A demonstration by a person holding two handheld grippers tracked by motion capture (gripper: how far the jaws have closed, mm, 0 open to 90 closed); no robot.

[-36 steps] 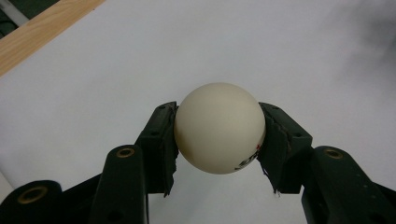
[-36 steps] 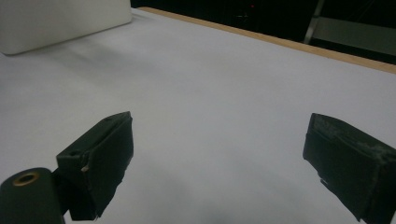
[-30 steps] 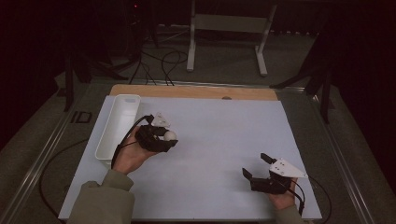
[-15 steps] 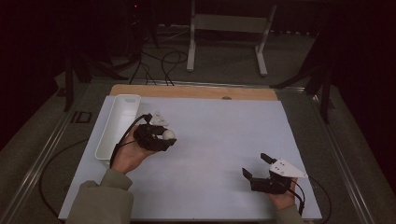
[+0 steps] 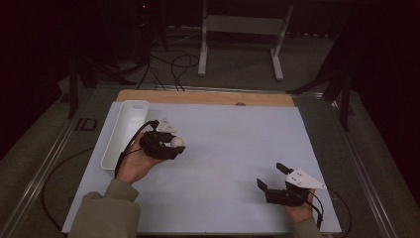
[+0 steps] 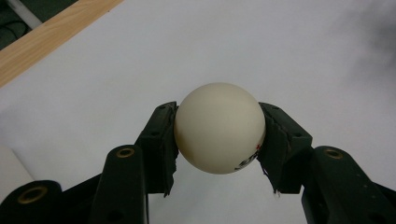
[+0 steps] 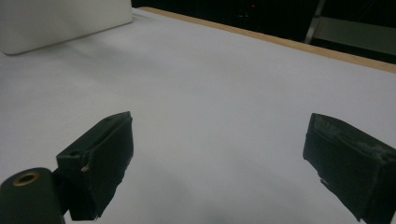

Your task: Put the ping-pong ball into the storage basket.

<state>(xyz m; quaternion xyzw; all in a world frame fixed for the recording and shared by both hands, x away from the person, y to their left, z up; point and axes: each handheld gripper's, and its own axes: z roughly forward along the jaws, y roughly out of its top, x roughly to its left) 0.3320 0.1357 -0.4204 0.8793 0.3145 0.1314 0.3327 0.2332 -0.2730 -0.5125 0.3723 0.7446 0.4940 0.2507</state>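
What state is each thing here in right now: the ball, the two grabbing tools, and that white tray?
White ball: clamped between the left tool's jaws, above the white table sheet.
Left gripper: shut on the ball, held in the person's hand beside the tray.
Right gripper: jaws wide open, nothing between them, low over the table's near right part.
White tray: upright at the table's left edge; looks empty.

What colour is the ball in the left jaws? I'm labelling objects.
Off-white ball, small dark print low down; clearest in left gripper view.
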